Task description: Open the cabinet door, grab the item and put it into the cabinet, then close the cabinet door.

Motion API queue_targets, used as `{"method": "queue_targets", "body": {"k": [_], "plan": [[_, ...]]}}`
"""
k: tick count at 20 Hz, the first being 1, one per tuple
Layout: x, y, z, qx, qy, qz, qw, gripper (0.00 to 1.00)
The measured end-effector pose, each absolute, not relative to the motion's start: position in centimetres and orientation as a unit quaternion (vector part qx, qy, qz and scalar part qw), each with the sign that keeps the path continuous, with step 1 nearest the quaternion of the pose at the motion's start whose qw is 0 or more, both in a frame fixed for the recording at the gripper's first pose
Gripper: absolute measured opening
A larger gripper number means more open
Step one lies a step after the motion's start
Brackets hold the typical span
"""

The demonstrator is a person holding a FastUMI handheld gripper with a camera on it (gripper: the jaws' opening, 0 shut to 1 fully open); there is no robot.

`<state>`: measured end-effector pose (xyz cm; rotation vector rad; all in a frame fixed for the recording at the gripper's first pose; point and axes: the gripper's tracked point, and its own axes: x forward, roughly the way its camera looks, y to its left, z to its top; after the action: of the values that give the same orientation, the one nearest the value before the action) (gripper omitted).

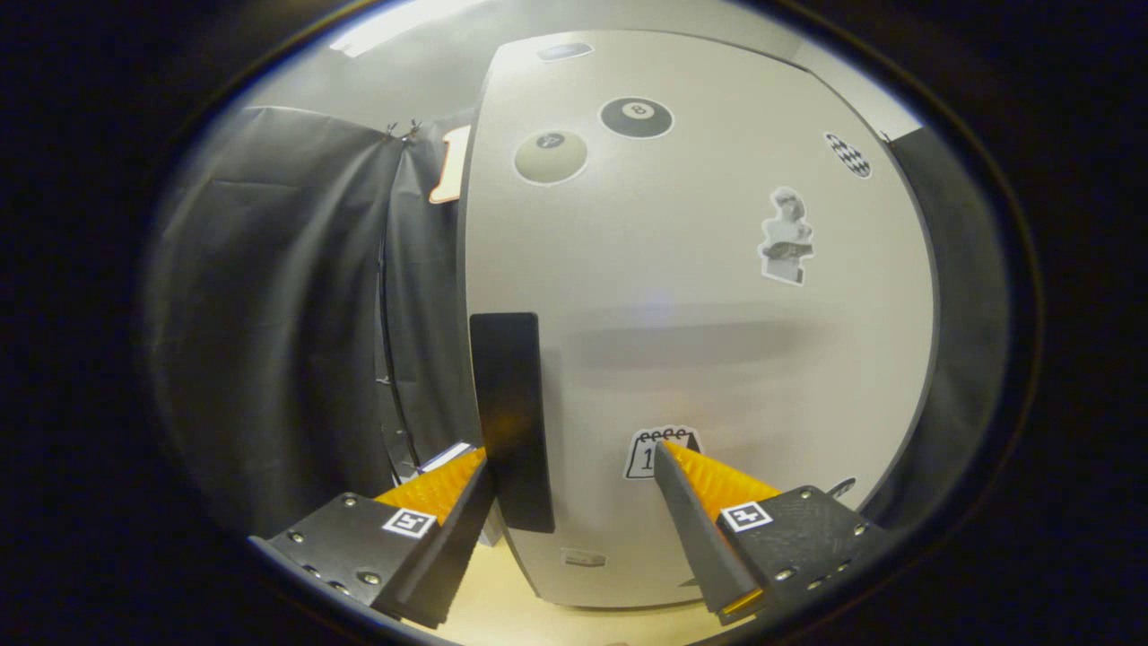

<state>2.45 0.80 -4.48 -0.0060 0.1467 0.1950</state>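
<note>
1. Hanging to the left of everything is the black cloth booth wall (296,314), gathered into a fold where it meets the cabinet's edge; near the wall's foot, just behind the left finger, a small white-and-blue object (446,456) peeks out, too hidden to identify, so whether it is the item to be stored cannot be told.
2. Next comes the left finger (439,529) of the handheld two-finger gripper (574,462), its tip lying just outside the door's free edge.
3. Between the fingers, nearer the left one, stands the flat black rectangular handle (511,417), fixed upright along the left edge of the pale grey cabinet door (682,341). The fingers are spread wide and press on nothing; the handle sits in the gap, close to the left finger but not pinched.
4. Across the door are stickers: two billiard balls (592,135) near the top, a calendar page (650,453) low down just beyond the right finger (691,511), a bust (787,235) and a chequered disc (847,154) further right.
5. The door looks flush and closed, and the cabinet's inside is hidden. That fits either a door about to be pulled open or one just pushed shut with the item inside.
6. If a pull is meant, the fingers would do well to straddle the handle squarely at mid-height, close firmly before tugging, and follow the door's arc about its right-hand side, so the pads do not slide off the smooth plate.
</note>
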Motion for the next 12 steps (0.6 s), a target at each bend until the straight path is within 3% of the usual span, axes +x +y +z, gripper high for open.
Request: {"method": "queue_targets", "body": {"k": [12], "plan": [[2.9,0.89,-4.57,-0.003,0.077,0.104,0.992,0.99]]}}
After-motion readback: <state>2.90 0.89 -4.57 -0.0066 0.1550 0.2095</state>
